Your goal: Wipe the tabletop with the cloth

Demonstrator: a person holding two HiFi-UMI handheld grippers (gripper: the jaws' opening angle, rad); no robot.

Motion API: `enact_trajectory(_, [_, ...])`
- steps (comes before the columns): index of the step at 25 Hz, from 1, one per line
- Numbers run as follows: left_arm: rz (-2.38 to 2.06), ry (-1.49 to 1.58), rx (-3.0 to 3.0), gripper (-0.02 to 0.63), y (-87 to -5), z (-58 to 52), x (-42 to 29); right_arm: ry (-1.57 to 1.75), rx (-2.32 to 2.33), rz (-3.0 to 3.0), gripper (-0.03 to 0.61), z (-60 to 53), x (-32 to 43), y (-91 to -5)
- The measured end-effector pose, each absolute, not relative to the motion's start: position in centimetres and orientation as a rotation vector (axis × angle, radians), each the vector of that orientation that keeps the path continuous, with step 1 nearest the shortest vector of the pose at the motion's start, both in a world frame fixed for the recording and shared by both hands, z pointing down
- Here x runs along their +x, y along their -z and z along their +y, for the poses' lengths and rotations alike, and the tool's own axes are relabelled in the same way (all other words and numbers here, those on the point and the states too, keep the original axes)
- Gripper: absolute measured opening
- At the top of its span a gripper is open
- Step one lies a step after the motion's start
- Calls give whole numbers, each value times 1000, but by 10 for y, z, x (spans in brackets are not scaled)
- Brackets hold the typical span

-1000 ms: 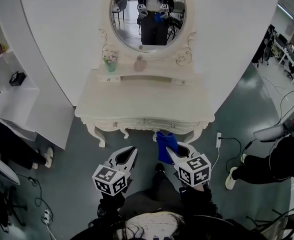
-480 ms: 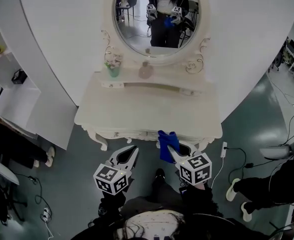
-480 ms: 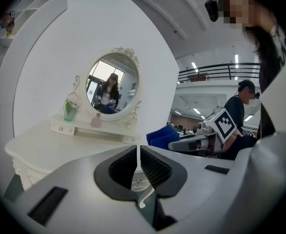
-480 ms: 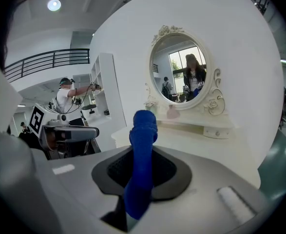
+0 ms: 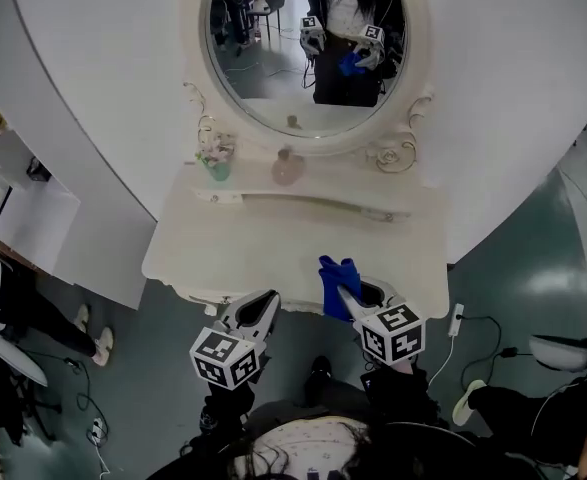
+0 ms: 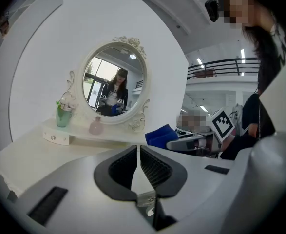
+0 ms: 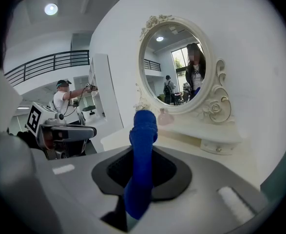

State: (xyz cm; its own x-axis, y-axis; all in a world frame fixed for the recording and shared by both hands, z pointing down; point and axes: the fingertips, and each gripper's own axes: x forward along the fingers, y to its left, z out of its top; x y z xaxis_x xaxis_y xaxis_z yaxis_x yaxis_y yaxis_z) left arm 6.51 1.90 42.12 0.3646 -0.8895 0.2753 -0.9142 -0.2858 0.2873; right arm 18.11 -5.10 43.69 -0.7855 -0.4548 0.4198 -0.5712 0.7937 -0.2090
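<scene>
A cream dressing table with a bare tabletop point(image 5: 273, 243) stands in front of me. My right gripper point(image 5: 347, 294) is shut on a blue cloth point(image 5: 337, 280), which sticks up from between its jaws over the table's front edge. In the right gripper view the cloth point(image 7: 142, 145) runs up from the right gripper point(image 7: 143, 162) as a bunched blue strip. My left gripper point(image 5: 264, 301) hovers at the front edge, to the left of the cloth. Its jaws are together with nothing between them point(image 6: 138, 155). The cloth point(image 6: 159, 136) also shows at the right of the left gripper view.
An oval mirror point(image 5: 308, 48) rises behind the table. A green cup with flowers point(image 5: 216, 164) and a pink bottle point(image 5: 287, 169) stand on the raised back shelf. White shelving point(image 5: 28, 213) is on the left. A power strip point(image 5: 460, 318) and cables lie on the floor at the right.
The table has come nearer and larger in the head view. Both grippers have reached its front edge from over the floor. The right gripper still holds the cloth.
</scene>
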Motion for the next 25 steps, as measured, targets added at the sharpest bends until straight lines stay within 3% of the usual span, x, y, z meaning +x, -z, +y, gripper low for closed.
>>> enact_trajectory(9, [-1612,-142,2216,1,-423,-34,70,-487,744,-2661,78,-115,181,-445])
enact_trajectory(25, [-1567,-221,2213,0,-434,-60,87,-560,745,-2661,77,-134,190,-461])
